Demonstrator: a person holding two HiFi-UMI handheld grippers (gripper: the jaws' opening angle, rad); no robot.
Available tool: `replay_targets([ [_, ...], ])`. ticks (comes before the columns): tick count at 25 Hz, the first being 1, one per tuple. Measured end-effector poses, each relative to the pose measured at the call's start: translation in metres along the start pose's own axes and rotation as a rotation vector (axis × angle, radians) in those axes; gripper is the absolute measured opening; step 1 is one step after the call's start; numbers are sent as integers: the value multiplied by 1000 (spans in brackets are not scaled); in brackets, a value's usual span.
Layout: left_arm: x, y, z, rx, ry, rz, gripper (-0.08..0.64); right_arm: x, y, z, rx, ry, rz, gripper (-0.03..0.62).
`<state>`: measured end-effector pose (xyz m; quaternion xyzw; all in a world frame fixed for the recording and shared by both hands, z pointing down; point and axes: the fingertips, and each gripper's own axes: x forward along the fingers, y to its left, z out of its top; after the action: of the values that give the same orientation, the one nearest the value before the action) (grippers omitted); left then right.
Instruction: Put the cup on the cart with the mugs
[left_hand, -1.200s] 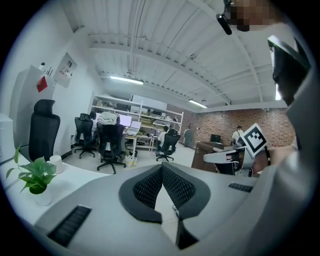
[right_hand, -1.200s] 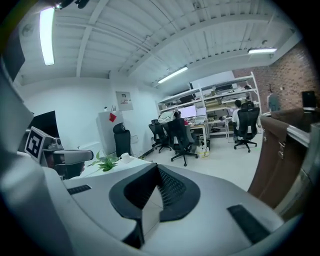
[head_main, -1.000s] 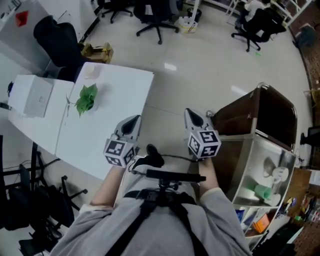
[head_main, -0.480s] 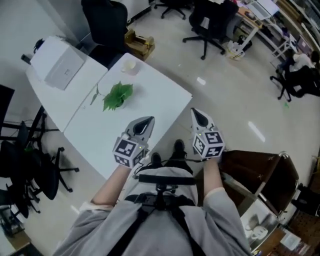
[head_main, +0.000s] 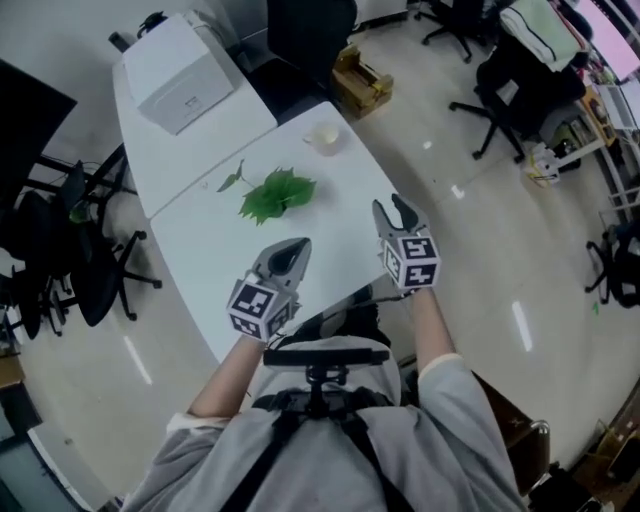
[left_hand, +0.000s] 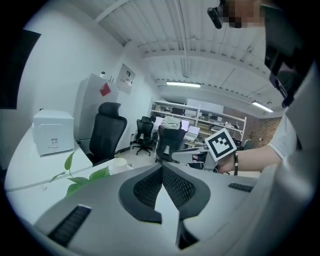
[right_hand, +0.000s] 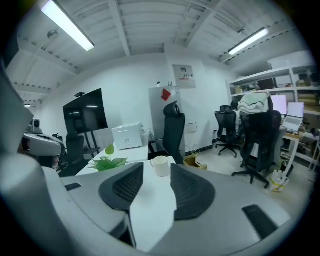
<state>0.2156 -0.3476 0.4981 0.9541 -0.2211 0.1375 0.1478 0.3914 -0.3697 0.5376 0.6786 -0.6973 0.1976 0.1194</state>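
Observation:
A white cup (head_main: 325, 138) stands at the far end of a white table (head_main: 210, 250), beyond a sprig of green leaves (head_main: 277, 193). My right gripper (head_main: 393, 210) hovers over the table's right edge and points at the cup (right_hand: 160, 165), which shows far off through its gap. The right gripper (right_hand: 157, 167) is open; its jaws have just been opening, with nothing between them. My left gripper (head_main: 295, 248) is over the near part of the table, its tips touching, shut and empty (left_hand: 162, 168). The cup (left_hand: 119, 164) lies ahead to its left.
A white box (head_main: 185, 70) sits on the adjoining table at the back. A black office chair (head_main: 310, 25) and a cardboard box (head_main: 362, 85) stand behind the table's far end. More chairs (head_main: 60, 250) crowd the left side. The cart is out of view.
The view has swung from the cart on the right to the white table. Both grippers now hang over the table's near side. The right jaws have parted.

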Motion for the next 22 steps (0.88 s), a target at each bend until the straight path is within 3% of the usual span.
replay_targets([
  [4,13,14,5,-41,-1,69,5,52,-3,0,-68,36,105,296],
  [11,30,33,10,-74,-19,157,5,136,-2,-12,-167,103,227,417],
  [22,37,56,-4,-139,-24,270,6,242,13,-12,-268,125,343,501],
])
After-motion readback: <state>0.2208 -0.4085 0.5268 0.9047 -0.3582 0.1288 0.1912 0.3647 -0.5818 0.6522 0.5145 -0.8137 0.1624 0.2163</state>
